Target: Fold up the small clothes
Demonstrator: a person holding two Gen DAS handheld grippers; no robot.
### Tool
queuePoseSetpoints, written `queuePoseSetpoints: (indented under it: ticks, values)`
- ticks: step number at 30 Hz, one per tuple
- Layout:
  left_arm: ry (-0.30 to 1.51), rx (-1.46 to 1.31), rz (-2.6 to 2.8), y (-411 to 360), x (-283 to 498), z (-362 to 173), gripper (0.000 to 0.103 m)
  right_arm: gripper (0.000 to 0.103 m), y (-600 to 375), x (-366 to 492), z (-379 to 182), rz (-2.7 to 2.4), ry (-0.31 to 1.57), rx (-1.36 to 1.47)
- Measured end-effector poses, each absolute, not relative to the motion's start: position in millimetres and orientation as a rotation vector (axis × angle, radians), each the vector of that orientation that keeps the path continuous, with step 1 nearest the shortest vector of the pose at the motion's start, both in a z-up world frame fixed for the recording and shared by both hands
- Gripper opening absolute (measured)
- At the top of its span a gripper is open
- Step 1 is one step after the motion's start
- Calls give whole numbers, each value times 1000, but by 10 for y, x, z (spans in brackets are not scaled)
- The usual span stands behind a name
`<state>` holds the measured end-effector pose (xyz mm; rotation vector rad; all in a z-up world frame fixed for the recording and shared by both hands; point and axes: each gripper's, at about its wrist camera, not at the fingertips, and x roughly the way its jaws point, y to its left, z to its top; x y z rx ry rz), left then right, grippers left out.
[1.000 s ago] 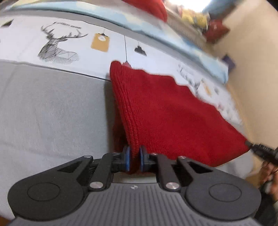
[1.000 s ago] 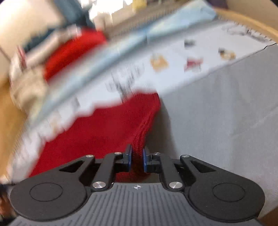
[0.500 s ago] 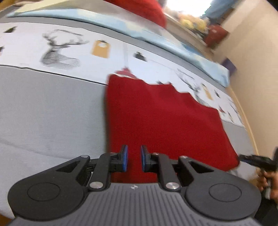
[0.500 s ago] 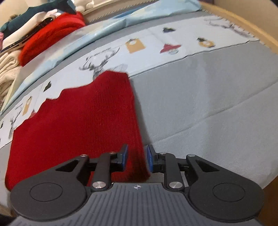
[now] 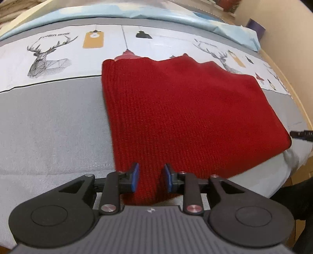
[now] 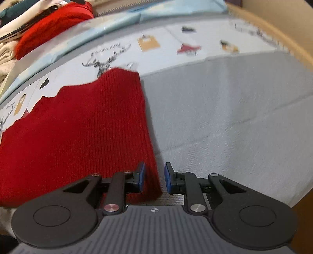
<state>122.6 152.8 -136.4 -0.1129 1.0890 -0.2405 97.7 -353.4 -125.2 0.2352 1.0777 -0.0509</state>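
Observation:
A red knitted garment lies flat on the grey bed cover, its far edge over the printed strip. My left gripper is open, its blue pads either side of the garment's near left corner, not pinching it. In the right wrist view the same garment lies to the left. My right gripper is open over its near right corner, the left pad above the cloth and the right pad above grey cover.
A white strip printed with deer and tags runs behind the garment, with a light blue sheet beyond. A pile of folded clothes with a bright red item sits at the back left. A wooden bed edge lies right.
Both grippers held the garment lifted a second ago. It has been laid flat and both grippers have opened and let it go.

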Motion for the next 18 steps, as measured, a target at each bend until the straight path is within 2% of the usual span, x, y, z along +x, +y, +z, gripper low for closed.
queuePoseSetpoints:
  ticks: [6,18]
  values:
    - [1099,-115,-233,1545,1234,-1407,31,29,-3423,1018,-1424,-44,1170,126]
    - [1072,-151,-213,1616,1218,-1336,31,34,-3314,979,-1365,-55,1130,49]
